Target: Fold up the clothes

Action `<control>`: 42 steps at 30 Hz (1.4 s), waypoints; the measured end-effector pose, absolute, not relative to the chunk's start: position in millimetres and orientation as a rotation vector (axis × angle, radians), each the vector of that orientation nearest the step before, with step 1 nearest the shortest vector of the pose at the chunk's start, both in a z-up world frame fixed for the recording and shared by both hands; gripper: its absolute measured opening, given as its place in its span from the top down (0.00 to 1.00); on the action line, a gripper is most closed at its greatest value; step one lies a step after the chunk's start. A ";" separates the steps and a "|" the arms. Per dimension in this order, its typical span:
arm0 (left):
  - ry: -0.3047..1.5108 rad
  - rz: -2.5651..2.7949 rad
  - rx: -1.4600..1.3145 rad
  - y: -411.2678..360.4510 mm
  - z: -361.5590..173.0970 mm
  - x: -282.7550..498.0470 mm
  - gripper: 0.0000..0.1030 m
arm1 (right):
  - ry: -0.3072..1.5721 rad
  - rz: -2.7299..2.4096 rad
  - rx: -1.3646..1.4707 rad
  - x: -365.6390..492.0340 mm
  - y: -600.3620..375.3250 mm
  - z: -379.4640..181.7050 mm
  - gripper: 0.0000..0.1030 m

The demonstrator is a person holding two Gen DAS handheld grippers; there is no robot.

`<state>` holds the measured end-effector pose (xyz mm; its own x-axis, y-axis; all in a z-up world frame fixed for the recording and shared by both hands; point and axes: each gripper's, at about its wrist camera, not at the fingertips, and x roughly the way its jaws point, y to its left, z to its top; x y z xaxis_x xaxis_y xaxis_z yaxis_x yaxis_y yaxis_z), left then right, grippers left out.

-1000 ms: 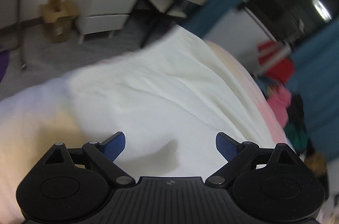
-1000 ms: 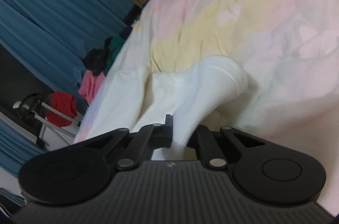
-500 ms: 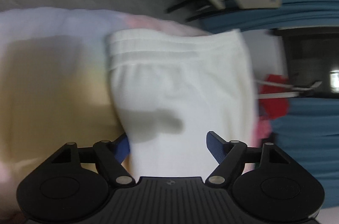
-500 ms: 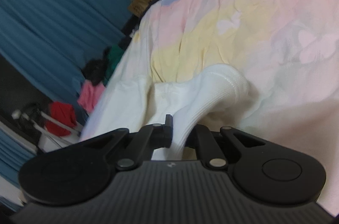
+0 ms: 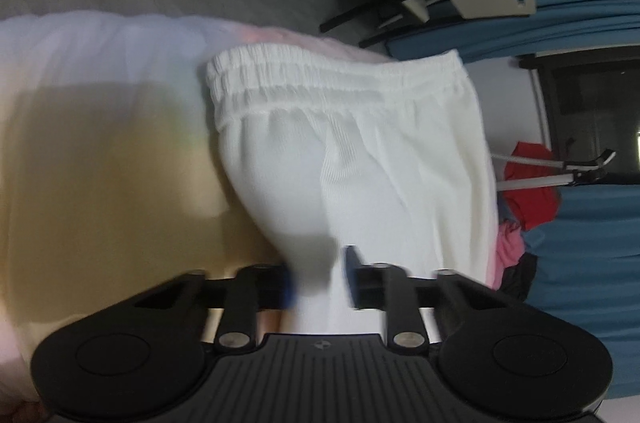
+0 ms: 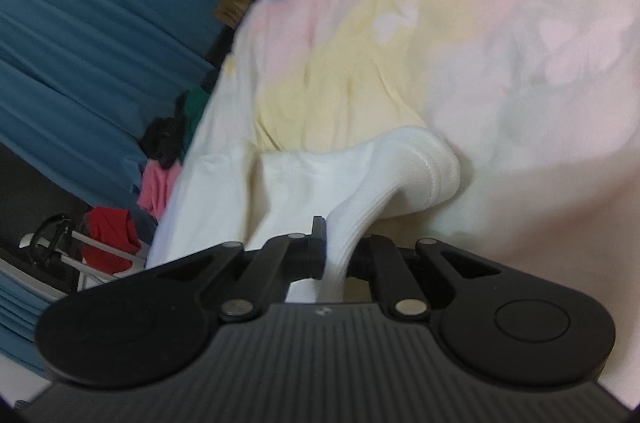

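- White ribbed-knit trousers with gathered elastic waistband (image 5: 340, 151) are spread on the pastel patchwork bedspread (image 6: 500, 43), near the edge by the blue curtains (image 6: 80, 43).
- Fabric is pinched by both: left gripper (image 5: 320, 283) is clamped on a fold, right gripper (image 6: 340, 251) on a raised ridge.
- Step judged: fold being started; next, both holds are to be carried across together.

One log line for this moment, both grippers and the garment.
left gripper: shut on white pants | right gripper: shut on white pants | pants on pastel bedspread, waistband flat
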<state>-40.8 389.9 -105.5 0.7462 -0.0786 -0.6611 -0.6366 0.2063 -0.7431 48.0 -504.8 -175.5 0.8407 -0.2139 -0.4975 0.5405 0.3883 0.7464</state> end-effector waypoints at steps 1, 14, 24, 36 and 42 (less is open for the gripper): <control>0.638 0.423 -1.328 389.2 -102.7 -44.3 0.89 | 0.315 -0.494 1.065 43.7 -501.0 -168.2 0.95; 0.443 0.251 -1.148 392.6 -18.3 -22.5 0.93 | 0.175 -0.469 0.890 46.3 -496.0 -87.5 0.95; 0.517 0.282 -0.987 392.2 -3.2 193.1 0.92 | 0.293 -0.509 0.632 254.4 -489.3 -70.0 0.95; 0.676 0.374 -0.766 384.8 -71.2 386.8 0.87 | 0.463 -0.537 0.534 411.8 -482.2 -153.7 0.86; 0.625 0.276 -0.686 377.1 -61.9 357.9 0.62 | 0.412 -0.437 0.603 383.3 -489.5 -150.4 0.55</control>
